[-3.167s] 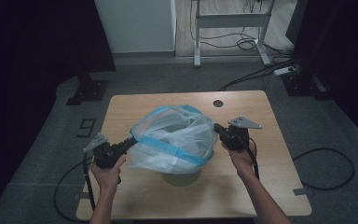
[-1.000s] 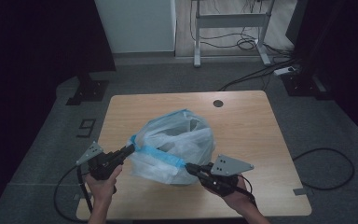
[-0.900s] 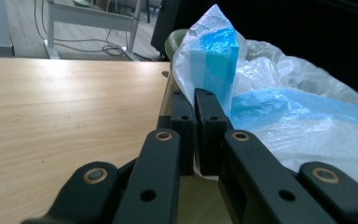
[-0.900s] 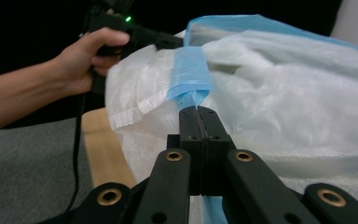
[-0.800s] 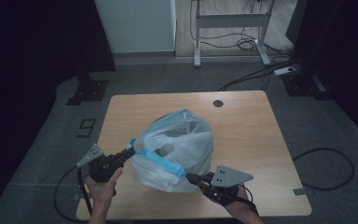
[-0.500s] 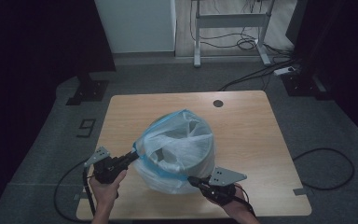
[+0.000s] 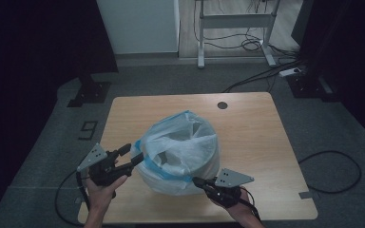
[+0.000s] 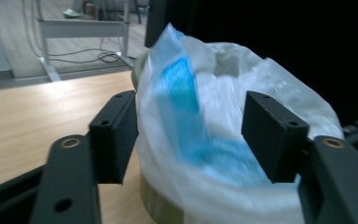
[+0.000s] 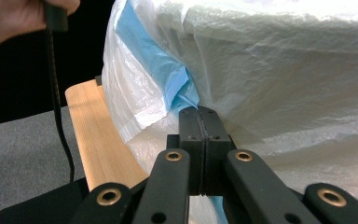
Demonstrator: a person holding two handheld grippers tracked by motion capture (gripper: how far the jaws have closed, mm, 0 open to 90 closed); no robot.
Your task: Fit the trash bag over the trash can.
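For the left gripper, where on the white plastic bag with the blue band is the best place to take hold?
On the blue band at the white plastic bag rim, coming in level from the table's left side. There the film stands up in a loose fold between the left gripper pads, whose jaws have just been opening; the bulging wall below offers no edge.

Bag [image 7: 178,152] over bin [image 8: 161,205], on table [image 7: 252,128] near its front edge, centre-left. Left gripper [image 7: 129,156] just left of bag, right gripper [image 7: 197,181] at bag's front right. Hole [image 7: 222,105] in tabletop behind bag, toward back edge. Desk frame [image 7: 233,21] beyond table.
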